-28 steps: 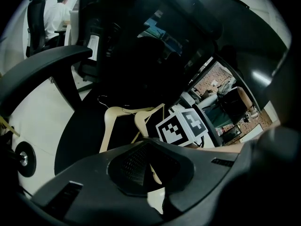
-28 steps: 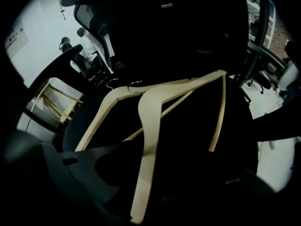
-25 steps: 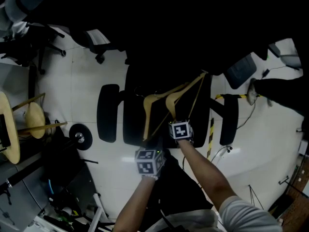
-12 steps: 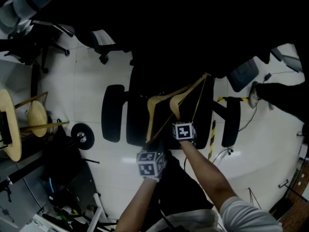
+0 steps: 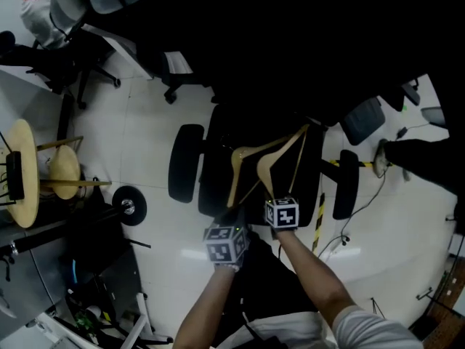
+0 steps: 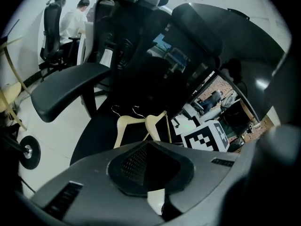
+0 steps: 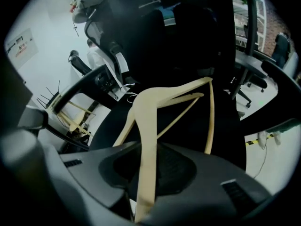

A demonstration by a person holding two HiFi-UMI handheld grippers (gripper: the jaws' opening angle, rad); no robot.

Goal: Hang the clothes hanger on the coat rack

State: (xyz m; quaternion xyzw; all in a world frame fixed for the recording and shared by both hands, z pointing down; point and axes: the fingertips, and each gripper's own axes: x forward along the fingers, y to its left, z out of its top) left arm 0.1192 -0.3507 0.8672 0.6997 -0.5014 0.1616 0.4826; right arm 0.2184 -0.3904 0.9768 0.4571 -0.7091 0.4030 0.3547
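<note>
A black office chair (image 5: 216,187) is seen from above on a white floor (image 5: 145,144). Two wooden clothes hangers are seen lying on its seat, side by side and touching.

The right hanger (image 5: 287,147) is held by the right gripper (image 5: 276,198) at the low end of one arm. In the right gripper view this pale arm is seen running down between the right fingers (image 7: 202,178), which have just been closing. The fingers are now pressed on it from both sides. The rest of this hanger is spread out over the dark seat, with its top end pointing away from the person.

The left hanger (image 5: 234,177) is seen just beside it, and the left gripper (image 5: 231,224) is held close to its near end. The left fingers (image 6: 84,182) are set near each other. A small pale patch is seen in the slit between them, but what it is cannot be told.

A pale wooden rack (image 5: 20,173) is seen well apart from the chair, at the left edge of the head view.
</note>
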